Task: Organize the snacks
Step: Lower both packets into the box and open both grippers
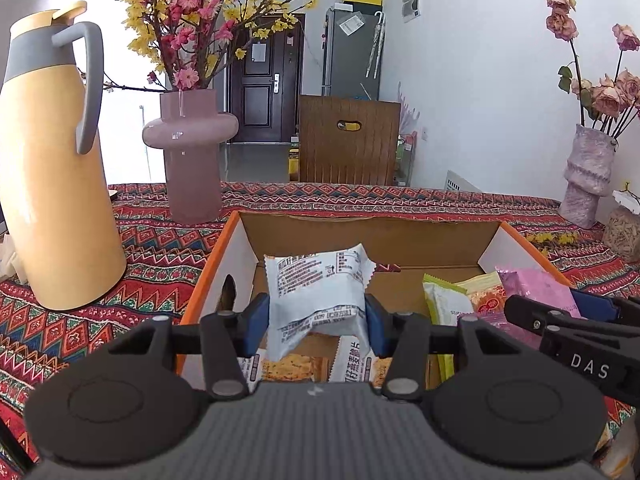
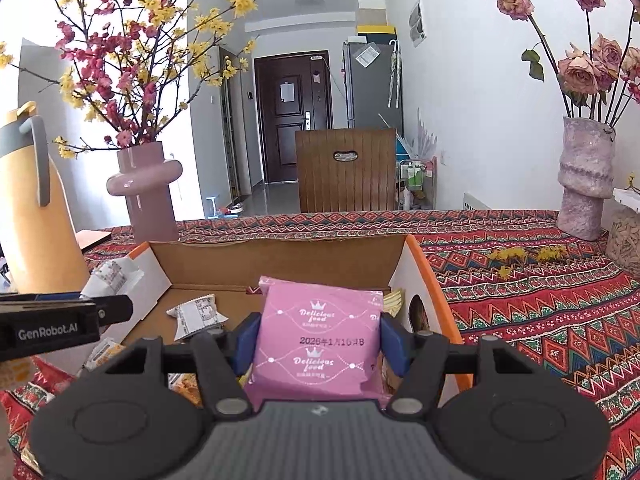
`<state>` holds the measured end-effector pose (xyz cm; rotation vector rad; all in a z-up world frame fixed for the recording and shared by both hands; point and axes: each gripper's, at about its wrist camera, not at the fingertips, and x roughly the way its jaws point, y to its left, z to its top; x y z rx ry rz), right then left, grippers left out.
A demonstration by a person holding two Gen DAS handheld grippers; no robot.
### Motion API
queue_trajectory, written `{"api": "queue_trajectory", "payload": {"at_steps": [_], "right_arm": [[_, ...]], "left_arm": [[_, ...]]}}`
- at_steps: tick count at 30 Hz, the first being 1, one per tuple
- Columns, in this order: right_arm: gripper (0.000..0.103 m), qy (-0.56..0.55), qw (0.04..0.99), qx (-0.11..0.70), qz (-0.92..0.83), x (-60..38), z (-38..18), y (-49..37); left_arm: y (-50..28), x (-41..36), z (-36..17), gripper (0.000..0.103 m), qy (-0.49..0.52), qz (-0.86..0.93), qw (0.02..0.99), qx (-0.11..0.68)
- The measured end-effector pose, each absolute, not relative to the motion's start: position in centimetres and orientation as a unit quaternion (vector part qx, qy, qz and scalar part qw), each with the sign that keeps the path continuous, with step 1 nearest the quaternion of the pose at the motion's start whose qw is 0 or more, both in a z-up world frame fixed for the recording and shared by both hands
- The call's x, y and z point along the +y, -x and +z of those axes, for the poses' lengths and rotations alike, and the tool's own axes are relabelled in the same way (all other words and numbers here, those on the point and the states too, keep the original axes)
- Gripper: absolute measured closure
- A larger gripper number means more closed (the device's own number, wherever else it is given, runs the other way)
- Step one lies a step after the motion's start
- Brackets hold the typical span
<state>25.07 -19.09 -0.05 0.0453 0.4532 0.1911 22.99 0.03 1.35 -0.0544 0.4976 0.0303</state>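
Observation:
An open cardboard box [image 1: 368,232] with orange edges stands on the patterned tablecloth. My left gripper [image 1: 316,320] is shut on a white snack packet [image 1: 316,292], held over the box's near left part. My right gripper [image 2: 318,344] is shut on a pink snack packet [image 2: 316,340] above the box's [image 2: 280,256] right side. The pink packet [image 1: 540,288] and the right gripper's fingers [image 1: 560,320] also show at the right of the left wrist view. Inside the box lie green and yellow packets [image 1: 460,296], an orange-print packet [image 1: 356,364] and a small white packet [image 2: 196,316].
A yellow thermos jug [image 1: 56,184] stands left of the box, a pink vase [image 1: 192,160] with blossom branches behind it. A mottled pink vase [image 2: 584,184] with roses and a jar [image 2: 624,240] stand at the far right. A wooden chair [image 2: 346,168] is beyond the table.

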Motion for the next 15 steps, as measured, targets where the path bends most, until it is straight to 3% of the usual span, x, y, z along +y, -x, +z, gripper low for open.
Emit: {"api": "queue_trajectory", "payload": {"at_steps": [3, 6, 7, 9, 10, 11, 15], "right_arm": [[0.041, -0.022, 0.970, 0.222, 0.092, -19.1, -0.1, -24.9], [0.040, -0.029, 0.971, 0.220, 0.088, -19.4, -0.1, -24.9], [0.040, -0.032, 0.972, 0.217, 0.085, -19.6, 0.0, -24.9], [0.026, -0.038, 0.973, 0.215, 0.080, -19.9, 0.0, -24.9], [0.013, -0.041, 0.973, 0.213, 0.077, -20.0, 0.0, -24.8], [0.006, -0.043, 0.974, 0.210, 0.075, -20.1, 0.0, -24.8], [0.000, -0.053, 0.975, 0.203, 0.074, -20.6, 0.1, -24.7]], "left_arm": [[-22.7, 0.0, 1.4, 0.050, 0.028, 0.013, 0.970, 0.240], [-22.3, 0.2, 1.6, 0.029, 0.033, 0.024, 0.973, 0.228], [-22.2, 0.3, 1.8, 0.027, 0.034, 0.027, 0.974, 0.223], [-21.9, 0.6, 2.0, 0.019, 0.040, 0.026, 0.975, 0.216], [-21.8, 0.7, 2.0, 0.015, 0.042, 0.029, 0.976, 0.214], [-21.7, 0.7, 2.1, 0.004, 0.043, 0.033, 0.976, 0.210], [-21.3, 0.7, 2.2, 0.000, 0.046, 0.034, 0.978, 0.199]]}}
